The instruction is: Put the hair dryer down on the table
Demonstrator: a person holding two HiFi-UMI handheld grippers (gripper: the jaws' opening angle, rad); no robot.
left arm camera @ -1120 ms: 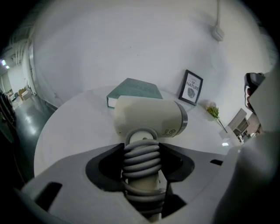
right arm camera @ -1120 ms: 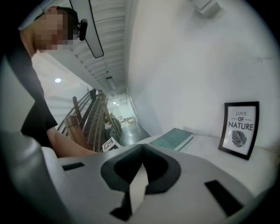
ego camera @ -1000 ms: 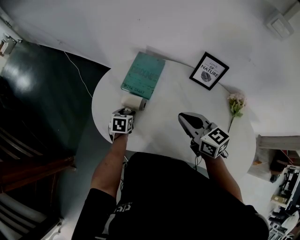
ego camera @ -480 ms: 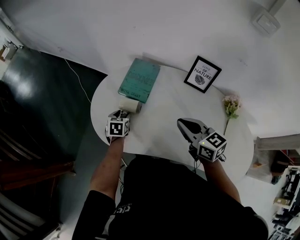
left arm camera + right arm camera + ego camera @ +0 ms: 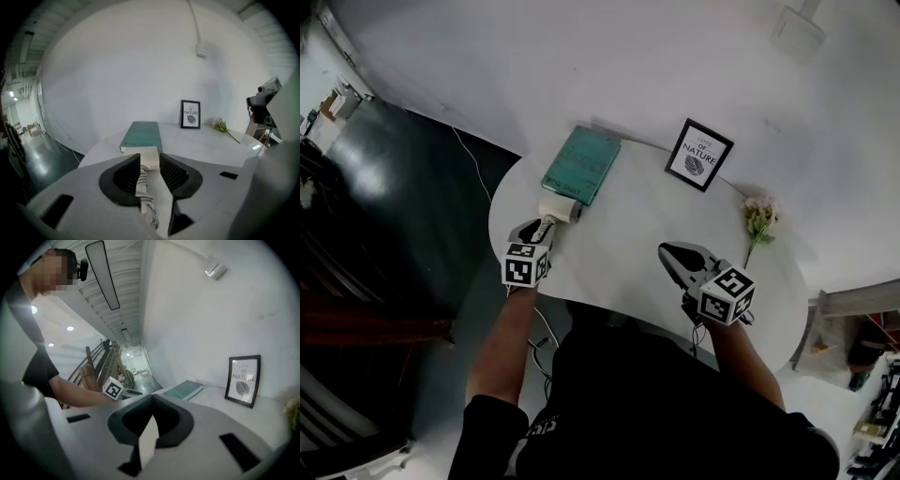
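Note:
The cream hair dryer, its cord wound round the handle, lies by the near end of the teal book on the round white table. My left gripper has just been closing, and its dark pads now press on the hair dryer from both sides. In the left gripper view the dryer's body sticks out ahead of the left gripper toward the book. My right gripper hovers over the table's near right part, shut, with nothing in it; the right gripper points toward the book.
A framed print leans against the wall at the table's back. A pale flower stem lies at the right edge. A white cable runs down across the dark floor on the left.
The left gripper's jaws have closed onto the hair dryer, and that hand has risen. The right gripper has shifted a little across the table.

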